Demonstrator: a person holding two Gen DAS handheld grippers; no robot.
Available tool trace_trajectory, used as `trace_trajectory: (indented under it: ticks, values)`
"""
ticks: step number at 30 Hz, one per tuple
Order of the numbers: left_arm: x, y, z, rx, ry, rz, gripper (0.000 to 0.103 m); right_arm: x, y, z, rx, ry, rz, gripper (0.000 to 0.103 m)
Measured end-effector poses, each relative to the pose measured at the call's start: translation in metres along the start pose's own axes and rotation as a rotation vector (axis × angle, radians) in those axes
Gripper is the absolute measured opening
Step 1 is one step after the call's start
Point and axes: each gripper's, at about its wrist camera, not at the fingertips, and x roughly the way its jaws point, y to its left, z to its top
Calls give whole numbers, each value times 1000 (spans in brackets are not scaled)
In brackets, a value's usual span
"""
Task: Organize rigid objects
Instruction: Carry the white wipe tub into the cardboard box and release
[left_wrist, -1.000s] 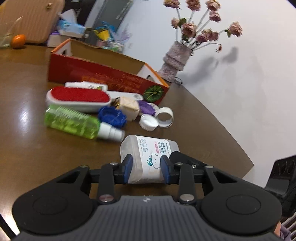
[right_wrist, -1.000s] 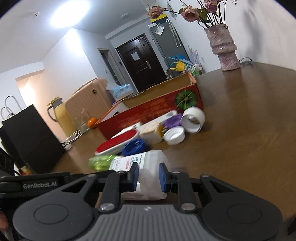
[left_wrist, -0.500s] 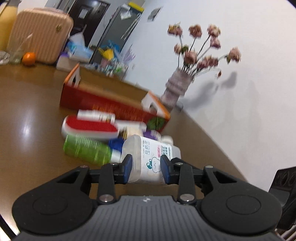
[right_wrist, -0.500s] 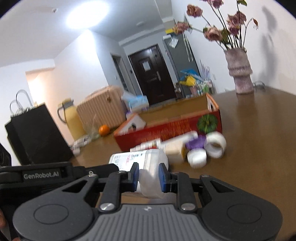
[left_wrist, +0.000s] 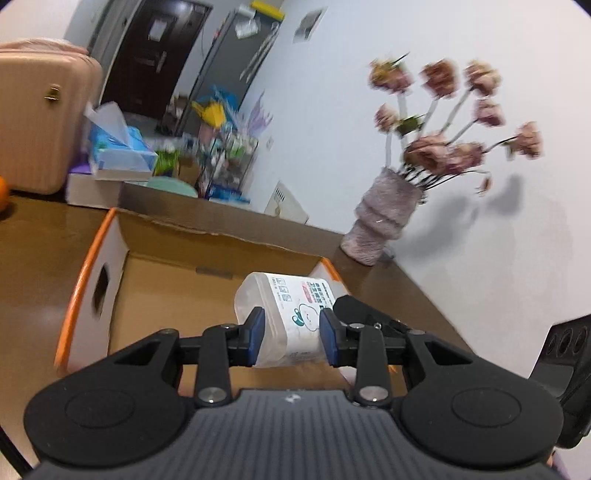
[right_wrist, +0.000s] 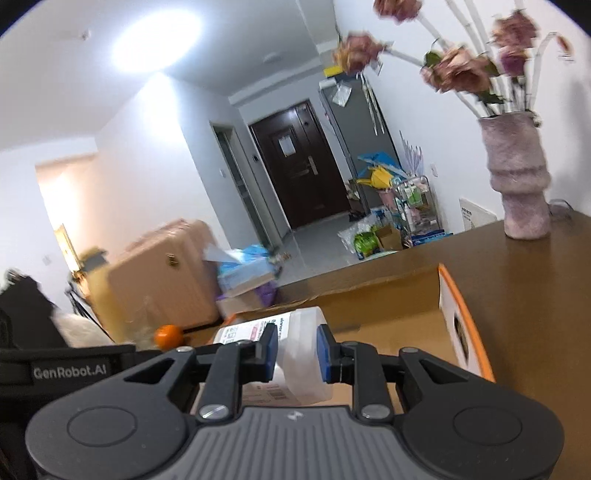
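Both the left gripper (left_wrist: 291, 338) and right gripper (right_wrist: 294, 353), each clamped on the white bottle (left_wrist: 286, 306), have lifted it off the table to above the open cardboard box (left_wrist: 177, 295), ready for lowering in.

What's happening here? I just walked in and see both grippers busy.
Both handheld grippers are clamped on one white plastic bottle: the left gripper and the right gripper each pinch it. They hold it above the open cardboard box on the wooden table, not yet released.

Translucent white bottle (left_wrist: 284, 314); brown box (left_wrist: 177, 280), orange rim; mauve vase (left_wrist: 384, 221).
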Motion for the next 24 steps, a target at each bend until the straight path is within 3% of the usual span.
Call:
trace_trajectory:
  ticks: [5,9,13,15,17,20,24]
  values:
    - [82,26,35,-62,102,73,32,94,-31,37,4,158,-21,22]
    - [133,48,51,-155,194,70,32,144,-61,43,103,242,-71,24]
    - [163,57,47,-151,235,130,33,174,-74,34,124,332,-99,25]
    - [168,68,42,-178,230,157,42,175,-71,30,104,329,-125,27]
    - [166,77,40,-218,216,192,55,173,-69,28,96,308,-141,45]
    - [158,87,44,-253,205,183,58,169,-69,30,96,279,-123,57]
    - [135,82,54,-215,171,194,65,156,-57,42,57,249,-127,63]
